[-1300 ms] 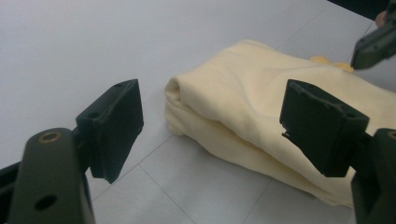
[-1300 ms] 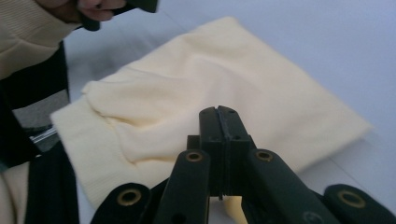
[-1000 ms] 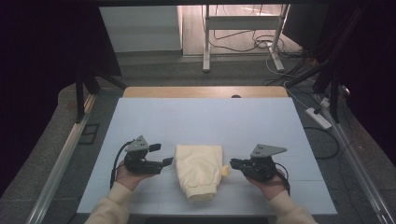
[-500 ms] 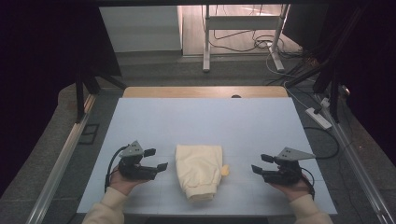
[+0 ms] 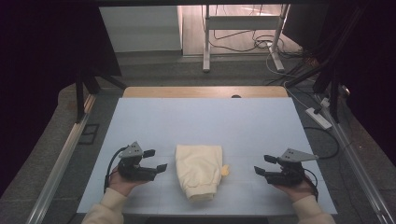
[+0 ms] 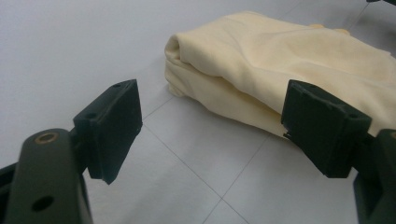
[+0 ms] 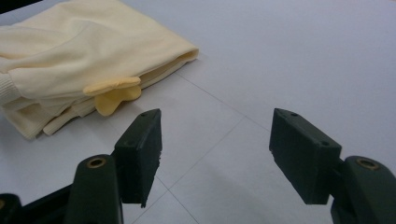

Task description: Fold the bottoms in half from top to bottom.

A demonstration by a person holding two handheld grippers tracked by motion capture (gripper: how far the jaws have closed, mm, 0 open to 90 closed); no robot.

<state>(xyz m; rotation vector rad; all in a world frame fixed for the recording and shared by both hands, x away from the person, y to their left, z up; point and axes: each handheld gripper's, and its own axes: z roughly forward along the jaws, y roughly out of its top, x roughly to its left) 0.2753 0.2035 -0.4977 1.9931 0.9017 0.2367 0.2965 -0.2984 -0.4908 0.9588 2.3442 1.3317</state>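
Pale table (image 5: 261,121) overhead; yellow tab (image 7: 114,93) clear from right gripper (image 7: 215,154) view.

No writing, label, brand mark or number can be read anywhere in these views. The folded pale yellow cloth garment (image 5: 200,171) and the light grey bench (image 5: 205,121) carry plain surfaces.

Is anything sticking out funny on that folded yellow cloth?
Yes. A small darker-yellow flap pokes out of the folded cream garment's side facing the right gripper. The rest of the fold looks tidy.
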